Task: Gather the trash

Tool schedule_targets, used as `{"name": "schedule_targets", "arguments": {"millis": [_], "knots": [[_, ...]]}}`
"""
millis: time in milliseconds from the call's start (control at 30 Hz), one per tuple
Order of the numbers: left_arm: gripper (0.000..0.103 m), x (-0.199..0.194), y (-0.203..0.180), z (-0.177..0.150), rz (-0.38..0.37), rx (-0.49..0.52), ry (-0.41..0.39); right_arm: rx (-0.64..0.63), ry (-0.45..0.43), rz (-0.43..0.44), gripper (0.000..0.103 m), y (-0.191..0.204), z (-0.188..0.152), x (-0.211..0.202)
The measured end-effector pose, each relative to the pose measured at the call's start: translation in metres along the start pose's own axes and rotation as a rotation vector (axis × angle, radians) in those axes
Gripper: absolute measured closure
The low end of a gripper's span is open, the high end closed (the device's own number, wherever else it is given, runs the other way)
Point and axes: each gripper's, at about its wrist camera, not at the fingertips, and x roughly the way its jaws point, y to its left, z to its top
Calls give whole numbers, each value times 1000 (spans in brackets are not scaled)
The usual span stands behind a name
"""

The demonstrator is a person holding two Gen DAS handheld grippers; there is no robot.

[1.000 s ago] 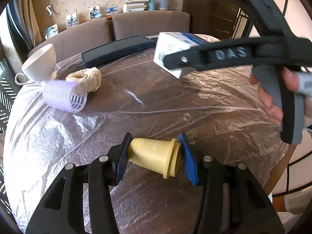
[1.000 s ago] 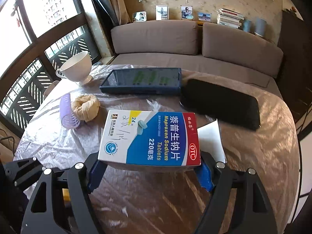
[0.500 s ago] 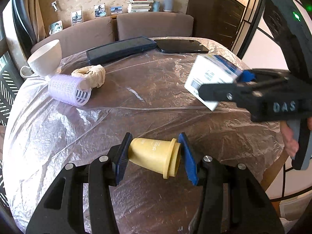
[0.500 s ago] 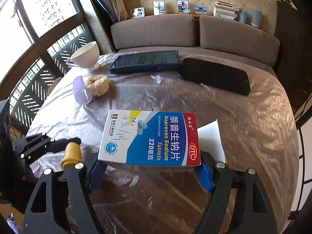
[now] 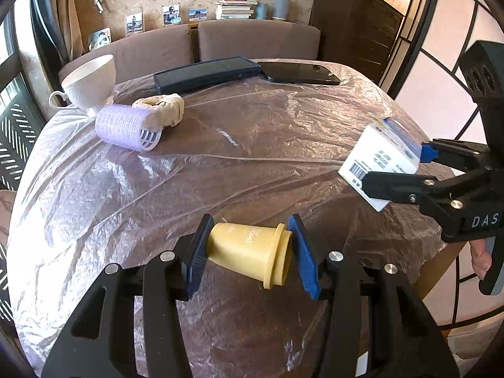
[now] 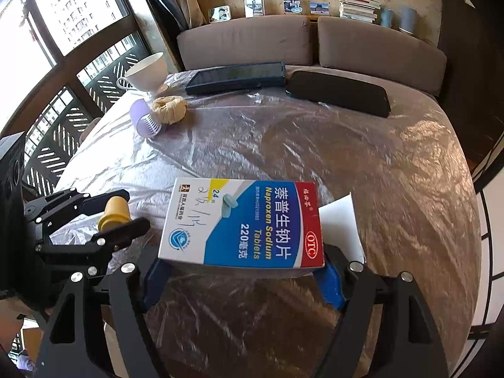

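My left gripper [image 5: 249,252] is shut on a small yellow plastic cup [image 5: 252,253], held on its side above the near part of the round table [image 5: 220,163]; from the right wrist view the same cup [image 6: 115,214] shows at the left in that gripper [image 6: 121,211]. My right gripper [image 6: 242,274] is shut on a white, blue and red tablet box [image 6: 242,222] with an open white flap, held above the table. In the left wrist view that box [image 5: 382,160] hangs over the table's right edge in the right gripper [image 5: 400,170].
Clear plastic film covers the table. At its far left stand a white cup [image 5: 89,80], a lilac hair roller [image 5: 129,127] and a beige cloth roll [image 5: 163,110]. A dark tablet [image 5: 208,74] and a black phone [image 5: 299,72] lie at the back. A sofa [image 6: 308,41] stands behind.
The right gripper has carried the tablet box back from over the table's far part to its near right edge. The left gripper has kept still with the yellow cup.
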Motion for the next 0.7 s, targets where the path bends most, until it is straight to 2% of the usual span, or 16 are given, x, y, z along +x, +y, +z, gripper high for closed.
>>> {"name": "schedule_targets", "arguments": {"millis": [700], "knots": [[52, -25, -15, -21, 2, 14, -4, -16, 4, 7, 27, 13, -38, -30]]}}
